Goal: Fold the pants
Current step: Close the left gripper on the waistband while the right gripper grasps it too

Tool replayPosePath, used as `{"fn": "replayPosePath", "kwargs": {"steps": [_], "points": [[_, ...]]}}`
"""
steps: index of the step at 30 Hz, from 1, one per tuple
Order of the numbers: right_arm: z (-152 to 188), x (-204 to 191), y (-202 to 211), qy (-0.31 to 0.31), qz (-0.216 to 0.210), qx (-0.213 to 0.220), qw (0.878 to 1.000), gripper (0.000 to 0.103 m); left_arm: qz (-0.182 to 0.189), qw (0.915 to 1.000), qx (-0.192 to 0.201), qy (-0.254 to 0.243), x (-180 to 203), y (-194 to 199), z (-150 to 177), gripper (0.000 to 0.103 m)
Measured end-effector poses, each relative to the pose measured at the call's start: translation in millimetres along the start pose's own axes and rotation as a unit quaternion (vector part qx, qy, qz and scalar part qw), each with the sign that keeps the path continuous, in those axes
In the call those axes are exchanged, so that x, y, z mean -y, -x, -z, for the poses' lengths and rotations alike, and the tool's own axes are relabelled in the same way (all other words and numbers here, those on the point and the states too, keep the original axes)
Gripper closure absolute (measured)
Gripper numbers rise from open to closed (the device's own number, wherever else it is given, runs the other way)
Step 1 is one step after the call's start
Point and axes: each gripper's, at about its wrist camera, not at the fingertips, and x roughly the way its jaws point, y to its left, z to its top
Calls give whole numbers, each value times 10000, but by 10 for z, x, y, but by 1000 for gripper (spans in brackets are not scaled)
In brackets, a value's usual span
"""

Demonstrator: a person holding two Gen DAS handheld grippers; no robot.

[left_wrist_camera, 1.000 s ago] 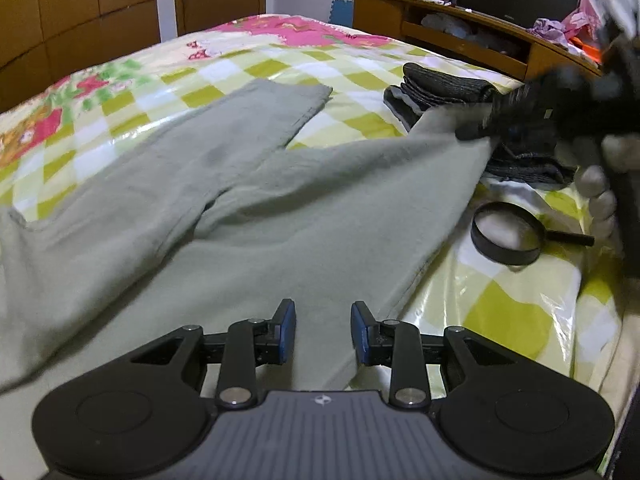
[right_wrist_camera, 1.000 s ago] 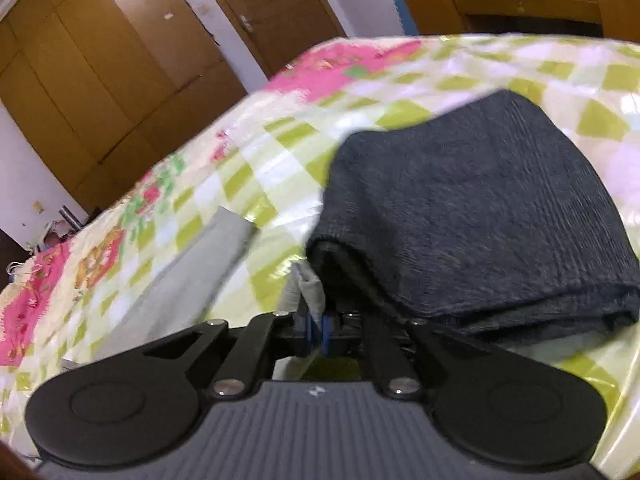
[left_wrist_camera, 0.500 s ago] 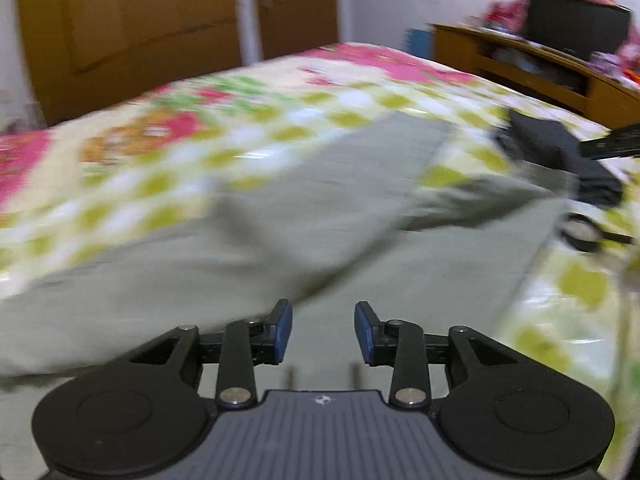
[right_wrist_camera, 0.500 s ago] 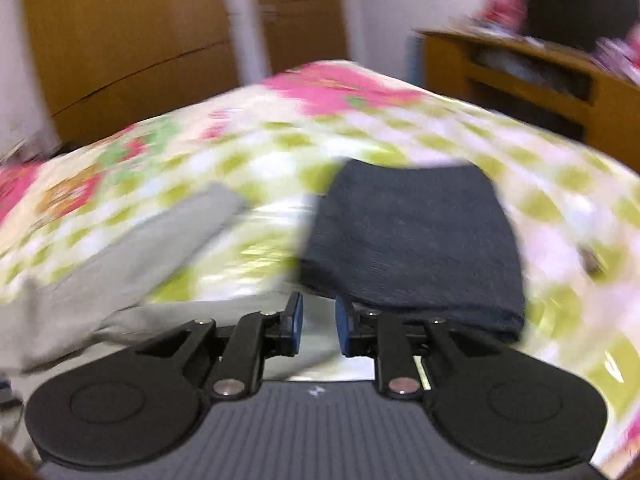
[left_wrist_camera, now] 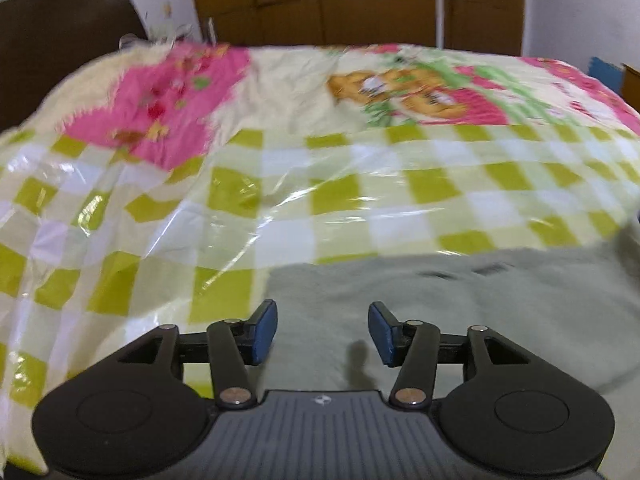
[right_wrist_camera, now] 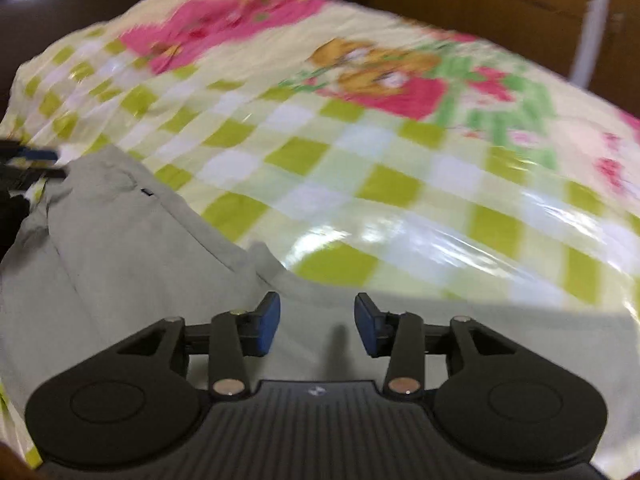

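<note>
Left wrist view. Item: left gripper (left_wrist_camera: 322, 331), jaws lately widened and now well apart, nothing held; poised over the pants (left_wrist_camera: 460, 316) near one end, judged ready for a fresh pinch at an edge.

Right wrist view. Item: right gripper (right_wrist_camera: 317, 327), jaws likewise lately widened, parted, empty; set above the pants (right_wrist_camera: 120, 240) where two layers meet in a notch. A small dark mark is seen on the cloth toward the far left. At the left edge a blue-tipped dark shape is seen, probably the other gripper; not certain.

Item: pants. Grey-green, soft, spread flat along the near side of the bed, creased in places. Judged laid out for folding lengthwise, both grippers placed apart along it so that one edge can be lifted evenly.

Surface: bed cover (left_wrist_camera: 320, 200), green-and-white check with pink floral and bear print, under glossy clear film, wrinkled.

Room: brown wooden wardrobe (left_wrist_camera: 360, 0) behind; dark headboard (left_wrist_camera: 60, 40) at left; white wall at right.
</note>
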Motion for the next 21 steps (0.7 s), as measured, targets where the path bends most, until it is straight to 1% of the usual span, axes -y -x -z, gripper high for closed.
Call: {"fn": "replayPosePath", "kwargs": {"steps": [1, 3, 4, 5, 7, 9, 10, 11, 12, 13, 14, 15, 17, 20, 21], "points": [[-49, 1, -70, 123, -98, -170, 9997, 59, 37, 9999, -85, 65, -63, -119, -60, 39], [-124, -8, -185, 280, -188, -342, 9988, 57, 238, 9990, -335, 195, -138, -347, -169, 35], [-150, -53, -186, 360, -228, -445, 9981, 56, 411, 9975, -511, 281, -169, -468, -205, 35], [-161, -60, -168, 453, -280, -544, 9971, 54, 492, 9963, -622, 334, -159, -551, -242, 35], [-221, -70, -247, 509, -359, -668, 9958, 52, 461, 9958, -759, 226, -98, -668, -249, 35], [-231, -65, -287, 501, -514, -853, 9938, 52, 371, 9960, -797, 137, -26, -700, -245, 35], [-228, -71, -311, 526, -515, -904, 9932, 52, 324, 9961, -814, 116, -2, -690, -232, 36], [-216, -76, -301, 566, -524, -926, 9927, 52, 300, 9961, -819, 94, 8, -662, -233, 41], [-212, -87, -272, 600, -557, -922, 9924, 52, 254, 9962, -825, 62, 11, -642, -235, 51], [-211, -100, -228, 629, -630, -893, 9920, 52, 186, 9964, -832, 31, 11, -621, -234, 58], [-212, -106, -180, 666, -717, -855, 9915, 52, 158, 9964, -828, 15, 3, -600, -236, 71], [-215, -114, -131, 717, -773, -790, 9913, 51, 178, 9965, -821, 41, -8, -578, -225, 80], [-228, -140, -93, 828, -812, -718, 9907, 44, 217, 9961, -845, 116, -28, -592, -238, 82], [-229, -195, -231, 988, -877, -864, 9875, 44, 199, 9961, -857, 51, 13, -623, -229, 83], [-212, -221, -314, 1064, -784, -953, 9866, 44, 212, 9961, -860, 56, 19, -620, -225, 83]]}}
